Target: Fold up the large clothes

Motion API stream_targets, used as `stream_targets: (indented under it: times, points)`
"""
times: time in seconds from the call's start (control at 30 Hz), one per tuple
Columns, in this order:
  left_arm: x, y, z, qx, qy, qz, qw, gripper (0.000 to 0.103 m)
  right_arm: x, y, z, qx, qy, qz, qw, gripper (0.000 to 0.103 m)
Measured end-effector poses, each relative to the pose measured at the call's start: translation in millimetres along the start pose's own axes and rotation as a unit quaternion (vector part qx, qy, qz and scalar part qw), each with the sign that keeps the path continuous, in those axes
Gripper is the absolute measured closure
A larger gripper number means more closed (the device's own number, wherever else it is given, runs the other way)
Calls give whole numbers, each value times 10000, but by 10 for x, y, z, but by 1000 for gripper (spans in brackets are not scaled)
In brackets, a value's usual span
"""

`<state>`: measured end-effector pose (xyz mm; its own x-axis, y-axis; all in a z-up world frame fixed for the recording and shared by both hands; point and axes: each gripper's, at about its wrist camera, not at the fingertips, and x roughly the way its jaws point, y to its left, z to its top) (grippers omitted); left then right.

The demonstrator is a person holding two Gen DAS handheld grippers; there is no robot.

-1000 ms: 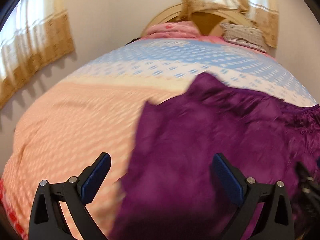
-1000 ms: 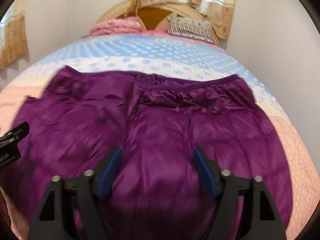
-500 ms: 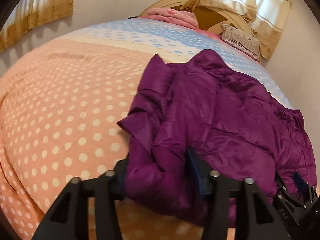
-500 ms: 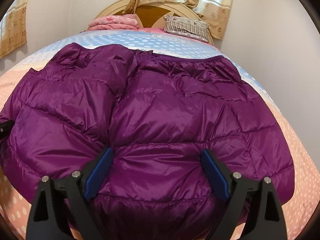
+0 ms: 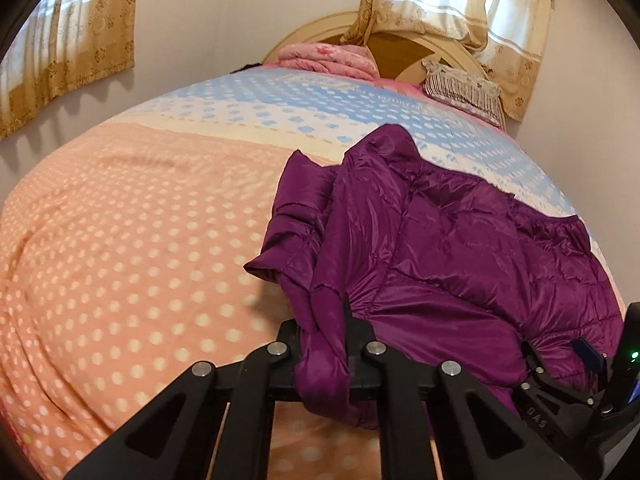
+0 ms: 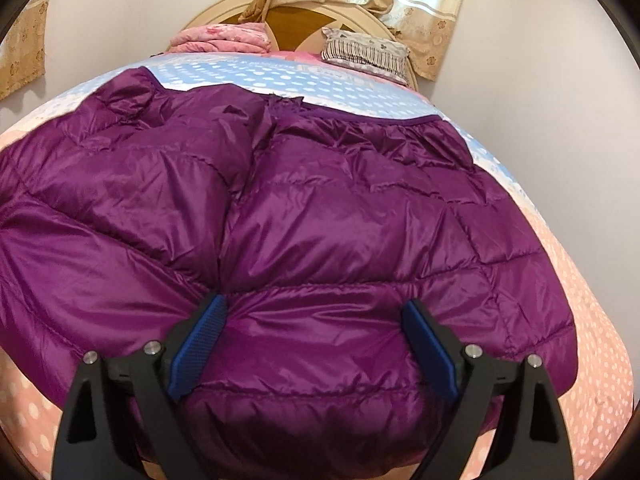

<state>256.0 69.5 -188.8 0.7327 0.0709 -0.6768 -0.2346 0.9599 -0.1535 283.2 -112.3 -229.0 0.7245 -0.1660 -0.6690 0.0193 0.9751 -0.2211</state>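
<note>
The left gripper (image 5: 324, 344) is clamped on a bunched edge of the purple down jacket (image 6: 320, 220), while the right gripper (image 6: 312, 348) straddles its near hem, fingers spread and nothing pinched. The jacket lies on the dotted bedspread (image 5: 140, 240); its slick shell could slip from that one-sided hold, or drag askew.

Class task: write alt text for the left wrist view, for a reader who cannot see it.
The left gripper is shut on a bunched edge of a purple puffer jacket lying on a bed with a peach polka-dot and blue bedspread. The right gripper shows at the lower right edge. A pink folded blanket and a striped pillow lie at the headboard.
</note>
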Motion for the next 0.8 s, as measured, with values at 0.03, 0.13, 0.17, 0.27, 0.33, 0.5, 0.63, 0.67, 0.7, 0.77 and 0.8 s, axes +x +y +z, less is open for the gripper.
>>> stream_targets:
  times: [0.03, 0.13, 0.17, 0.27, 0.33, 0.5, 0.63, 0.67, 0.7, 0.77, 0.8]
  points:
    - [-38, 62, 6, -5, -27, 37, 10000, 95, -22, 61, -10, -3, -26, 40, 10000, 12]
    - [-170, 286, 71, -64, -135, 192, 9997, 95, -111, 268, -33, -113, -141, 280, 9994, 11]
    - [-211, 342, 93, -50, -196, 264, 9994, 95, -141, 303, -31, -131, -160, 444, 9988, 11]
    - [-357, 451, 194, 21, -380, 401, 9985, 96, -305, 246, -10, -120, -181, 1081, 9939, 12]
    - [-468, 417, 293, 129, -564, 450, 9973, 96, -435, 43, -4, 78, -368, 1149, 9927, 12]
    - [-827, -172, 509, 815, -1219, 253, 9889, 96, -566, -950, -12, 961, -672, 895, 9891, 10]
    - [-1005, -861, 469, 1537, -1581, -80, 9754, 96, -374, -1744, -186, 1491, -500, 264, 9872, 8]
    - [-1020, -1032, 453, 1717, -1606, -187, 9718, 96, -305, -1978, -274, 1662, -416, 88, 9852, 8]
    - [-1017, -1285, 392, 1977, -1628, -305, 9662, 96, -282, -2112, -330, 1770, -372, -3, 9835, 8]
    - [-978, -1620, 276, 2354, -1670, -423, 9565, 96, -252, -2407, -487, 2012, -280, -213, 9789, 8]
    - [-918, -1855, 161, 2648, -1662, -497, 9486, 96, -269, -2482, -529, 2097, -247, -268, 9771, 8]
